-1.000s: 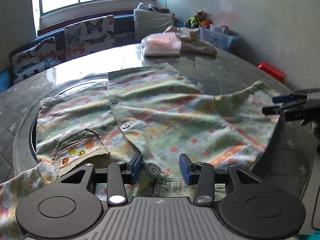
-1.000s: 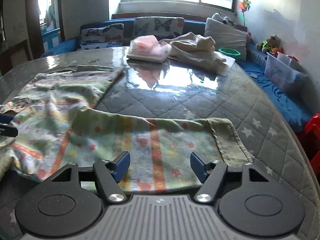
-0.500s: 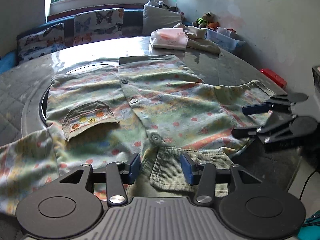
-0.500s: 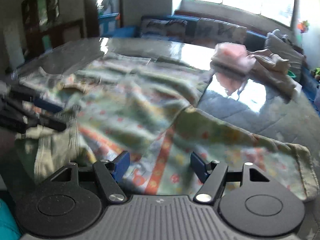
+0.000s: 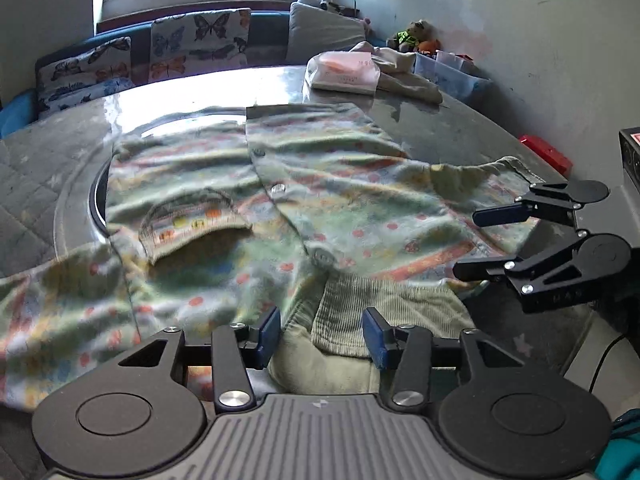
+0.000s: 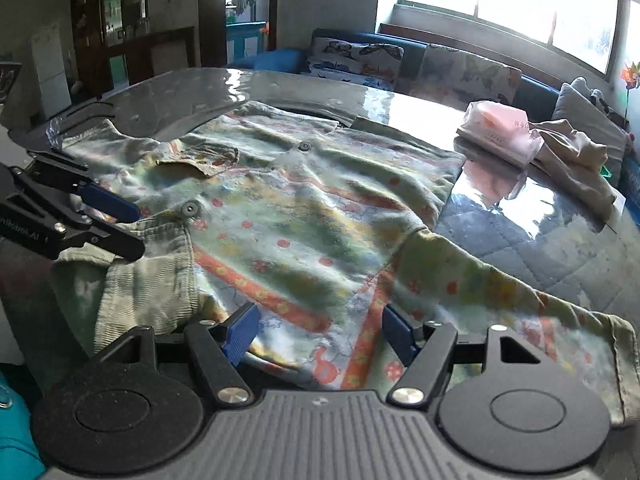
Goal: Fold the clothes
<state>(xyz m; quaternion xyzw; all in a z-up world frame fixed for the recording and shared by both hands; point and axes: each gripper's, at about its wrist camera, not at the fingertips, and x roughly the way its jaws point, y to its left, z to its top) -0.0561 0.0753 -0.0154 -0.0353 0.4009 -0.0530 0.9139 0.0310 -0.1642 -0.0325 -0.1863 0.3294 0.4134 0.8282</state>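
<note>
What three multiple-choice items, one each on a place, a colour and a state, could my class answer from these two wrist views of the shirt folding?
1. Where does the pink packet lie?
A. at the table's far side
B. on the shirt
C. on the floor
2. What colour are the claw pads?
A. red
B. blue
C. white
3. How do the right claw's jaws stand?
A. clamped on a sleeve
B. open
C. shut empty

Answers: 1 A, it rests beyond the patterned shirt. 2 B, both views show blue pads. 3 B, a gap shows, with cloth untouched below.
</note>
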